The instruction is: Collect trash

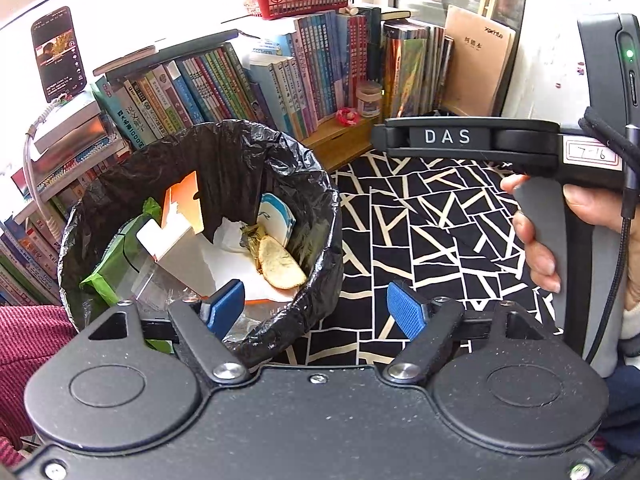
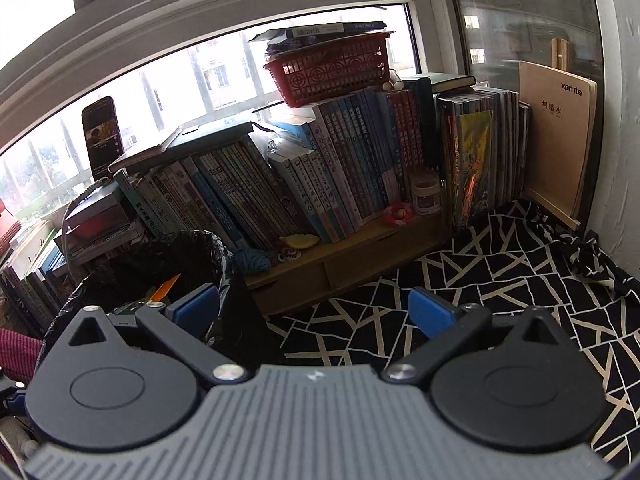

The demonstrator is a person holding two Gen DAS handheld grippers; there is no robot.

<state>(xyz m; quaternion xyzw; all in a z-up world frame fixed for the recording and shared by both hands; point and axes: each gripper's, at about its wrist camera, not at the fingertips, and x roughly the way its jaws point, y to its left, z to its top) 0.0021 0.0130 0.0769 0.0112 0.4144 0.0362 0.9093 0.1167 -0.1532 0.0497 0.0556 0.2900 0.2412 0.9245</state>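
A bin lined with a black bag [image 1: 316, 184] stands at left on the patterned cloth. Inside lie an orange-and-white carton [image 1: 180, 216], white paper [image 1: 236, 256], a yellowish peel [image 1: 280, 266], a blue-and-white wrapper [image 1: 276, 216] and green packaging [image 1: 104, 276]. My left gripper [image 1: 316, 306] hovers over the bin's near rim, open, with nothing between its blue pads [image 1: 408, 310]. The right gripper's body [image 1: 472, 144] shows at right in a hand [image 1: 536, 240]. In the right wrist view my right gripper [image 2: 312, 308] is open and empty beside the bin [image 2: 160, 264].
A row of books [image 2: 320, 172] on a low wooden shelf [image 2: 344, 264] fills the back, topped by a red basket [image 2: 332, 72]. A phone [image 1: 58, 54] leans against the window. A black-and-white patterned cloth [image 1: 420, 232] covers the surface. A red knitted fabric [image 1: 28, 344] lies at left.
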